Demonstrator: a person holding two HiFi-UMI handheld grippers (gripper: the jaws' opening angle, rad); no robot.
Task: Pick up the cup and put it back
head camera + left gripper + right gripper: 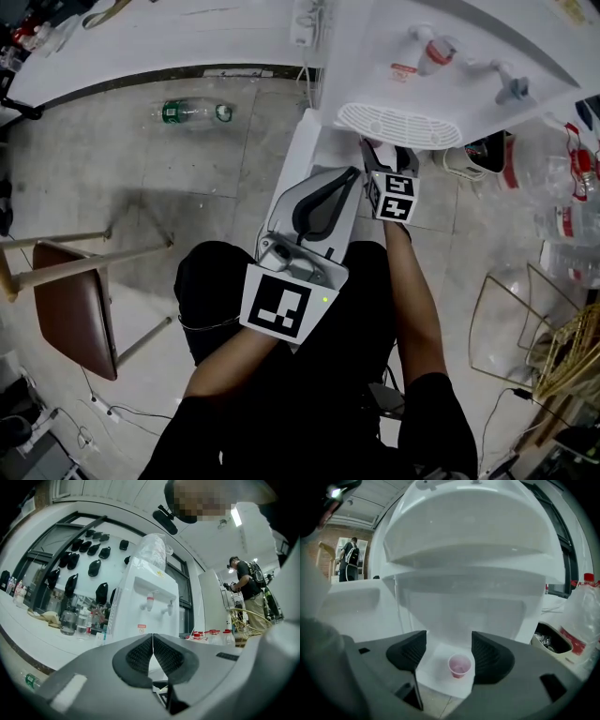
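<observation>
The right claw (449, 652) is spread wide and grips nothing. The pink cup (459, 666) shows in the gap at 6 o'clock in the right gripper view, nearer the right-hand jaw but clear of both. The cup stands upright on the white base (436, 672) under the water dispenser (468, 573). The left claw (153, 641) is closed with its pads meeting and nothing between them. In the head view the dispenser sits at 1 o'clock, a plastic bottle (192, 112) lies on the floor (141, 187) at 11 o'clock, and a chair (75, 309) stands at 8 o'clock.
</observation>
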